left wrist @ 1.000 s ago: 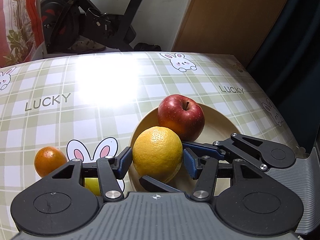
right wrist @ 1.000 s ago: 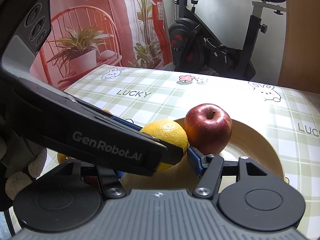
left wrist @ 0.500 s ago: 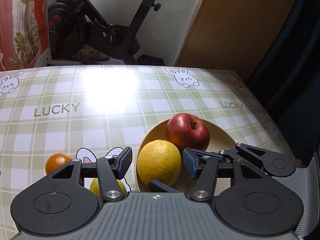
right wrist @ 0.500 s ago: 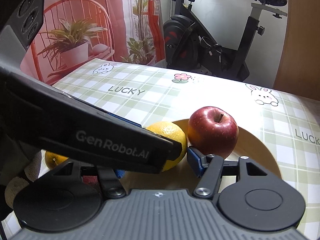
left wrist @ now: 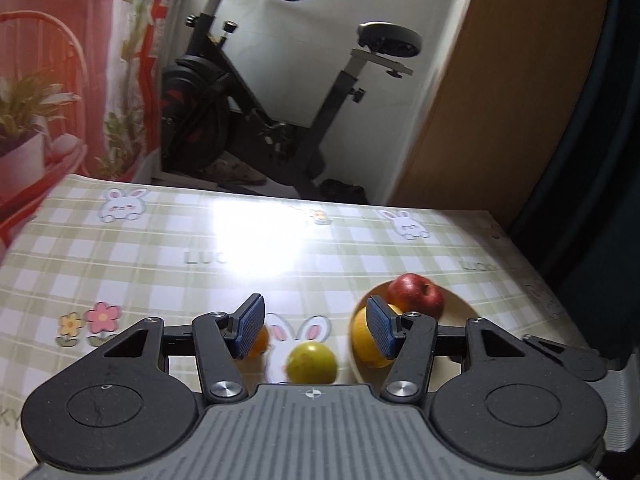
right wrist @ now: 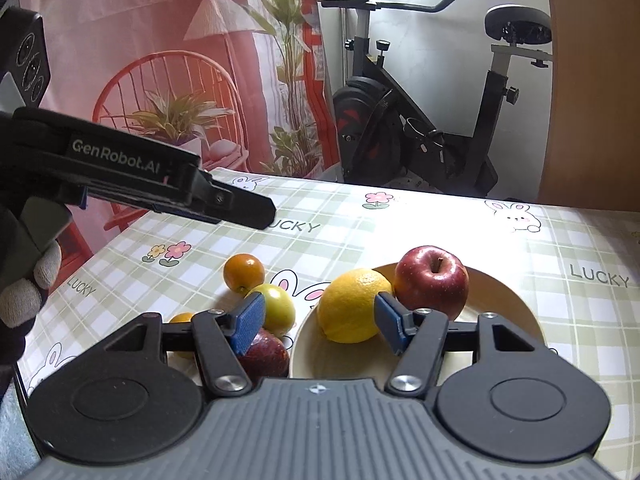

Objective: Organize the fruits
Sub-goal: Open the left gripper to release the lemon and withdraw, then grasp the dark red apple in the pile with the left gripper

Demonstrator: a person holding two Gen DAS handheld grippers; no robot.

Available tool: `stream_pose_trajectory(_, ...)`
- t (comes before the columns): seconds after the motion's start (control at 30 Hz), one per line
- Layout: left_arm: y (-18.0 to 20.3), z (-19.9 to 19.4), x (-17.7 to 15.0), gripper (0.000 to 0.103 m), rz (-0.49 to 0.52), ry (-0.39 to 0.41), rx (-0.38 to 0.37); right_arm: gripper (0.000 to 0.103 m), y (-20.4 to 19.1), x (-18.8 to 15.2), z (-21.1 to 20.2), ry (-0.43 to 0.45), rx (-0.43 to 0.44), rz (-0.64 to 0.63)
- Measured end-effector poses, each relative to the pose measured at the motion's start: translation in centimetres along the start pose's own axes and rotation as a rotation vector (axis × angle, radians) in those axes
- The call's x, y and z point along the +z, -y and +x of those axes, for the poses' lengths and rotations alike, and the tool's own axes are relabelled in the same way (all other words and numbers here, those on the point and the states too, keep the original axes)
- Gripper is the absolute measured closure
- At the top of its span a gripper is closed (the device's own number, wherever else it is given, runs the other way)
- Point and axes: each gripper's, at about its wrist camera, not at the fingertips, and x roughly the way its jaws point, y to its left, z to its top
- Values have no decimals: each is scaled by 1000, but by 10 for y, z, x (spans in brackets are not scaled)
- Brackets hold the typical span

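Checkered green tablecloth (right wrist: 400,240) with bunnies and "LUCKY" printed on it, exercise bike (right wrist: 420,128) parked behind the table, and a beige plate (right wrist: 508,312) as the landmark: a big yellow orange (right wrist: 352,304) and a red apple (right wrist: 432,280) sit on it touching each other. Just left of the plate on the cloth there's a greenish-yellow fruit (right wrist: 276,308), a small orange (right wrist: 244,272) behind it, a dark red fruit (right wrist: 264,356) in front and another small orange one (right wrist: 182,320) further left, half hidden. Left gripper (left wrist: 316,326) hangs in the air up and left of the plate, jaws apart with nothing in them, and the right gripper (right wrist: 318,322) sits low at the plate's near-left edge, jaws also spread and empty.
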Motion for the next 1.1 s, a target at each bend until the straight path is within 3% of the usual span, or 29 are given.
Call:
stream_pose_trajectory(0.07,-8,-5,-10,45,-20,15,62,39,-8,-4,-5,5,3,-25)
stream_pose_trajectory(0.27,-29,-8,-33,46,-68,-38,74,40,-31,-22,-4,-5,30,-79)
stream_pose_trajectory(0.47,-33,-8,-35,46,-97,-50,12,42,-45,-34,14,-70,68,-129)
stream_pose_trajectory(0.67,-25,11,-38,46,-156,-139,-136,42,-52,-33,32,-100,74,-196)
stream_pose_trajectory(0.87,-10,27,-46,46,-116,-193,-167,42,-62,-35,31,-82,93,-240)
stream_pose_trajectory(1.0,-8,33,-49,47,-85,-193,-128,44,-68,-37,32,-88,115,-260)
stream_pose_trajectory(1.1,-19,35,-48,49,-120,-200,-125,45,-70,-38,35,-92,116,-275)
